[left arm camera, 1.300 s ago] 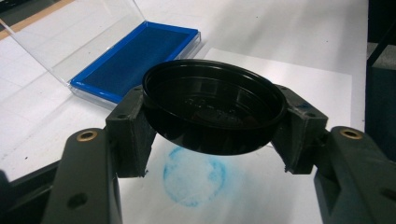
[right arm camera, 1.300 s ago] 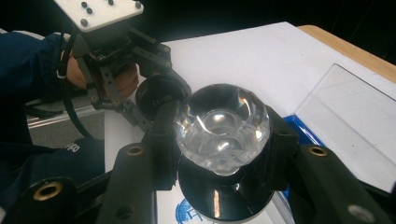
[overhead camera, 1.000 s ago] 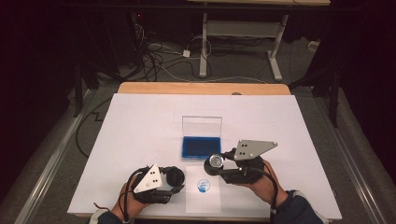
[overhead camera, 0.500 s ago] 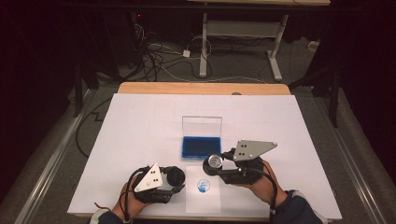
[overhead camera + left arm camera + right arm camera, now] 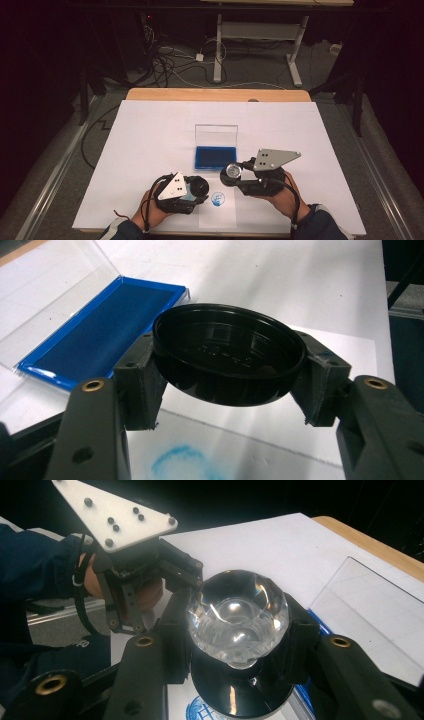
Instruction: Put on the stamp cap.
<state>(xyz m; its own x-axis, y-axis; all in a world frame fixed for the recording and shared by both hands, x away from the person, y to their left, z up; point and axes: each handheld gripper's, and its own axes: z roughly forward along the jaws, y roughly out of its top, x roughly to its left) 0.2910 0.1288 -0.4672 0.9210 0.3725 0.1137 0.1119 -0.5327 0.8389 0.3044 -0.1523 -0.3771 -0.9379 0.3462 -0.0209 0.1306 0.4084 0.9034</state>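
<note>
While both hands hover low over the desk (image 5: 150, 150), the left tongs (image 5: 227, 372) are clamped on a black round cap (image 5: 229, 360), its hollow side tilted up toward the camera. The right tongs (image 5: 237, 630) grip a stamp (image 5: 239, 617) by its clear faceted knob, axis about upright, black base down, above a blue print (image 5: 218, 198) on paper, near the open ink pad (image 5: 215, 156).
</note>
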